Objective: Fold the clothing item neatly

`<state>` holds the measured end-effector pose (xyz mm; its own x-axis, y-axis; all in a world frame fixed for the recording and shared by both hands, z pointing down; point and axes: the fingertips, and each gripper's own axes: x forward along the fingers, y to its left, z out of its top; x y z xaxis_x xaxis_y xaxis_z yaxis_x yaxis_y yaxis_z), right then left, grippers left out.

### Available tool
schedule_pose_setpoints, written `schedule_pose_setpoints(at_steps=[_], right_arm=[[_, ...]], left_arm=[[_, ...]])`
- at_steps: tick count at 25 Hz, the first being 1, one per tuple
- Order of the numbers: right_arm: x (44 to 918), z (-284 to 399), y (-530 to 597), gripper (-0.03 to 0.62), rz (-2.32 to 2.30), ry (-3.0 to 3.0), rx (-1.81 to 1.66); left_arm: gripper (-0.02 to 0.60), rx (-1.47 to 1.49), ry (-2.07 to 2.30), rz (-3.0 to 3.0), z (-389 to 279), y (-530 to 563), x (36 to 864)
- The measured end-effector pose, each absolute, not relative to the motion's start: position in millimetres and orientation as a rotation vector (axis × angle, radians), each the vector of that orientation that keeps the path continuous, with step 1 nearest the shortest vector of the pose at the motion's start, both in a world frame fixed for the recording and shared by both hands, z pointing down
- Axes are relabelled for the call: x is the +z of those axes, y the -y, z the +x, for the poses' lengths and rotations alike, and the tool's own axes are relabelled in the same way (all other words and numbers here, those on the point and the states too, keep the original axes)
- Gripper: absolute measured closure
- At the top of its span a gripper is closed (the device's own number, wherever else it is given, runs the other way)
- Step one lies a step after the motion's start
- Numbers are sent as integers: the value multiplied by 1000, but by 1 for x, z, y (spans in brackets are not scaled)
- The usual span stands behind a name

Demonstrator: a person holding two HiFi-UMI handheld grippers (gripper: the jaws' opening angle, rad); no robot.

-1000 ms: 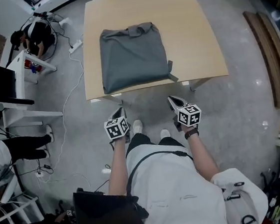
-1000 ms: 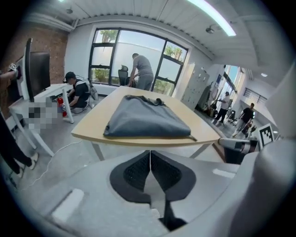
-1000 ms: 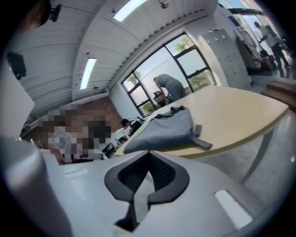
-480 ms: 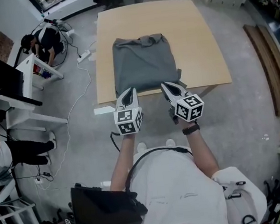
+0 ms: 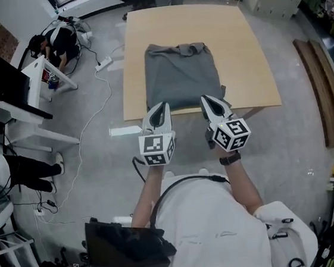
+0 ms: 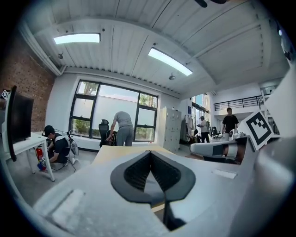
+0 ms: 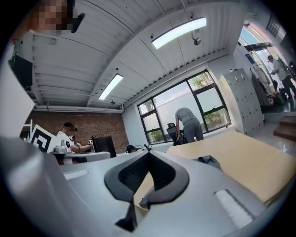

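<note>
light wooden square table [image 5: 246, 43] | grey cloth garment [image 5: 181, 74] lies on it, flat rectangle by the near edge, done or mid-fold idk | left gripper [image 5: 163, 106], right gripper [image 5: 206, 98] pinched shut, empty, hovering there | any regrab: match both corners

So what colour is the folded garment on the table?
Dark grey; the folded garment shows best in the head view.

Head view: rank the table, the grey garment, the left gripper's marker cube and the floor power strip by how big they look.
1. table
2. grey garment
3. left marker cube, though it is nearer the camera, which enlarges it
4. power strip
</note>
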<state>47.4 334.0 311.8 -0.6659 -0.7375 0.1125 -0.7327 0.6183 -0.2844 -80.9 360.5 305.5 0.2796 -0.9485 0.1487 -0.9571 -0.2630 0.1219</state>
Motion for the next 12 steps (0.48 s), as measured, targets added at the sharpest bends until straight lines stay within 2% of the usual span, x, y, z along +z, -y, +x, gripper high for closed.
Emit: schedule_pose_setpoints(at_steps=[12], right_arm=[[319, 30, -337, 591, -1290, -2863, -463]], left_arm=[[580, 51, 1715, 2320, -99, -366, 323]])
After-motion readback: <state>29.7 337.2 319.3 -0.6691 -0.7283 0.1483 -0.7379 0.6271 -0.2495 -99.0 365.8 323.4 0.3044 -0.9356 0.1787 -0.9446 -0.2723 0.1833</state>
